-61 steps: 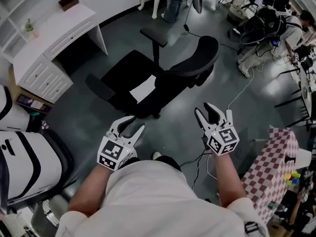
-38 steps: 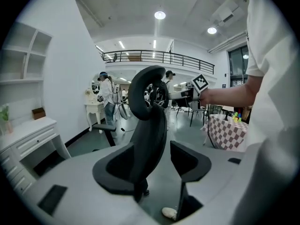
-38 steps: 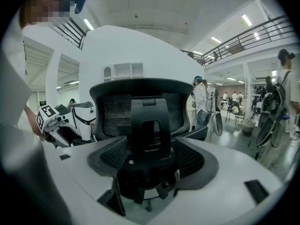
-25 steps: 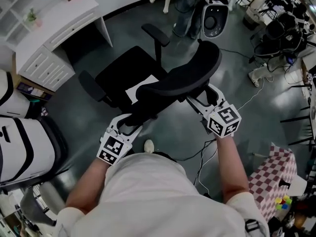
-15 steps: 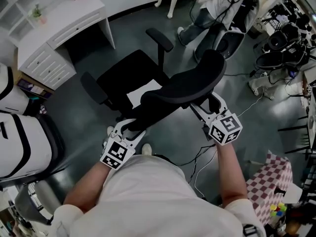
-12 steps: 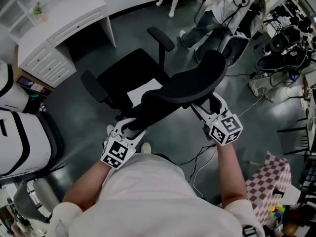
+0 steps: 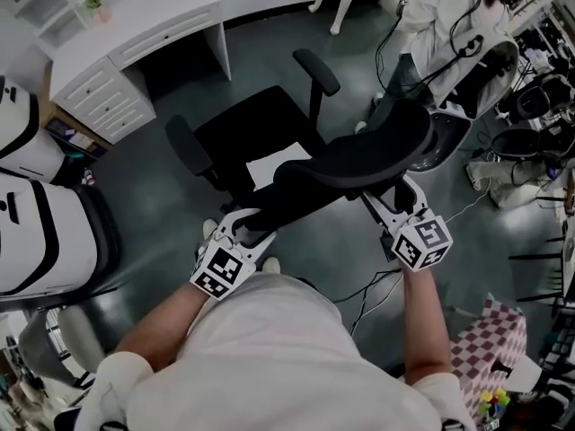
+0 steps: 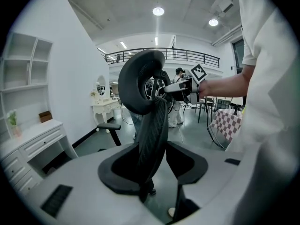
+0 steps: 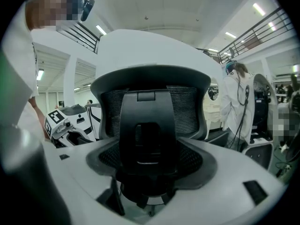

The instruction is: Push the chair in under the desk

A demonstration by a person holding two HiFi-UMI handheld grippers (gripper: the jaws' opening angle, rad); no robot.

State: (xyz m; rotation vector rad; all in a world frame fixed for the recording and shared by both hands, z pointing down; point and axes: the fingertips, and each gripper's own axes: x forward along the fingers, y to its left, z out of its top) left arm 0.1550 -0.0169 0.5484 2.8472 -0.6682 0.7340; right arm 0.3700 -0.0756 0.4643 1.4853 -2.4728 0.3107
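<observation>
Black chair [image 7: 260, 128] stands well apart from the white desk [image 7: 144, 18]; the whole push is left. My left gripper [image 7: 252, 228], just closing, holds its back edge; my right gripper [image 7: 392, 201], jaws apart, meets the back.

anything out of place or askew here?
Yes. The chair stands well clear of the desk, turned at an angle to its kneehole rather than squared to it. A white sheet lies on the seat.
</observation>
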